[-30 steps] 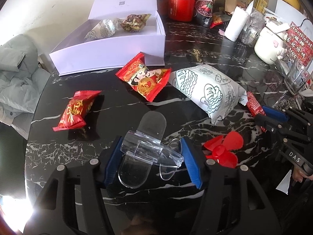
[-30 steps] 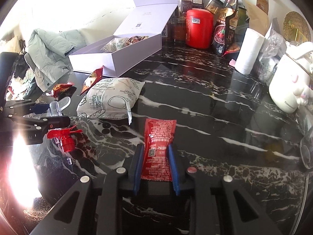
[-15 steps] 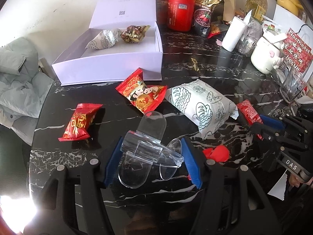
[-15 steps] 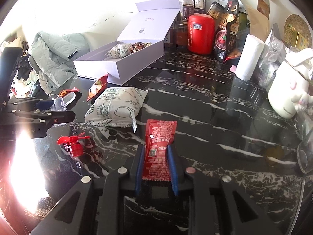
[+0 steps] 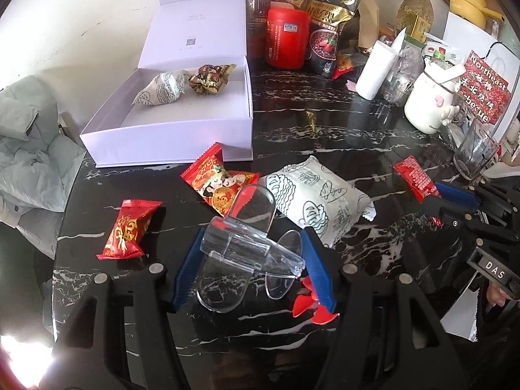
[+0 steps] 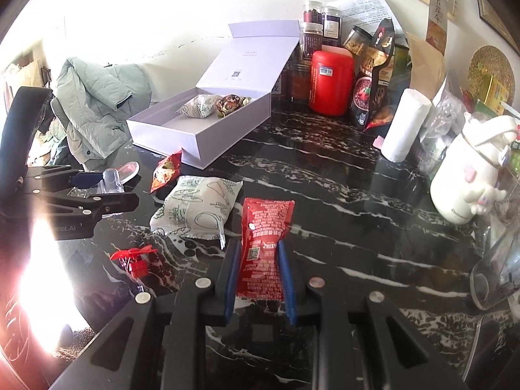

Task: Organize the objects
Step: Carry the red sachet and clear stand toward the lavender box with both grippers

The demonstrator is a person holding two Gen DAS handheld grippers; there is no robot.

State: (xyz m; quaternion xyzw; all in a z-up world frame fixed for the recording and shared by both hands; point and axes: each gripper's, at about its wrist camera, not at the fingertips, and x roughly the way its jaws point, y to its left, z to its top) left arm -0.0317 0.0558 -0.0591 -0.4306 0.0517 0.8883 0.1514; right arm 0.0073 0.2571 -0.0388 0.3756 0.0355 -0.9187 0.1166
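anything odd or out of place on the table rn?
Mostly scatter. A red propeller piece lies loose on the black marble table, away from the white box, alongside the white printed pouch and two red candy packs. Nothing looks spilled or broken.

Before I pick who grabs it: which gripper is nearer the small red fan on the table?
Left. The left gripper, holding a clear plastic clip, hangs almost directly over the red fan. The right gripper, holding a red sachet, is off to the side.
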